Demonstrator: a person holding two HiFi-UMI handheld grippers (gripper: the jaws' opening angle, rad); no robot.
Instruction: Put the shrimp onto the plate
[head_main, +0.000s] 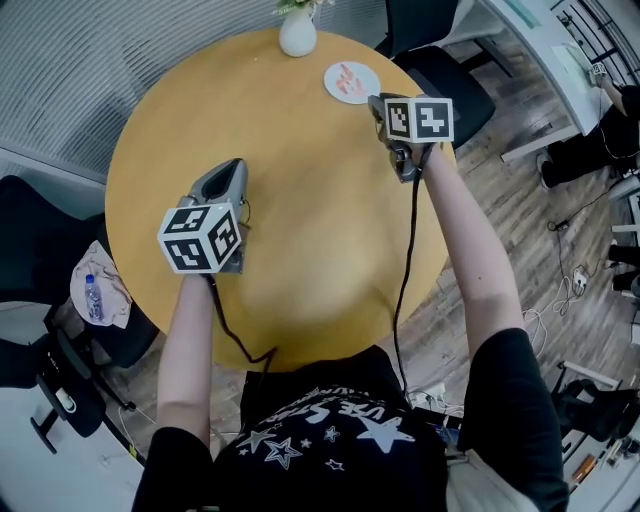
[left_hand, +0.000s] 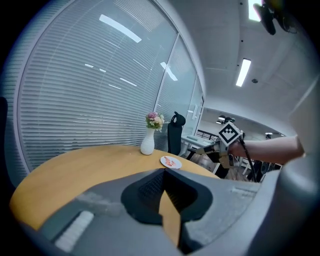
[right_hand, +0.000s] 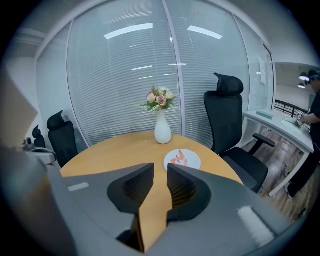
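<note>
Shrimp (head_main: 348, 80) lies on the white plate (head_main: 335, 72) at the far edge of the round wooden desk (head_main: 300, 260) in the head view, near a white vase (head_main: 297, 35). The right gripper (head_main: 380, 105) hangs close to the plate's near right side. The left gripper (head_main: 230, 168) hangs over the middle-left of the desk, well apart from the plate.

In the left gripper view its fingers (left_hand: 150, 188) meet at the tips with nothing between them. Beyond them are the vase with flowers, the plate with the shrimp, and the right gripper raised over the desk's edge.

In the right gripper view its fingers (right_hand: 136, 187) stand apart, with a narrow gap and nothing in it. The plate with the shrimp sits just beyond the tips, the vase behind it, and a black office chair (right_hand: 227, 115) to the right.
</note>
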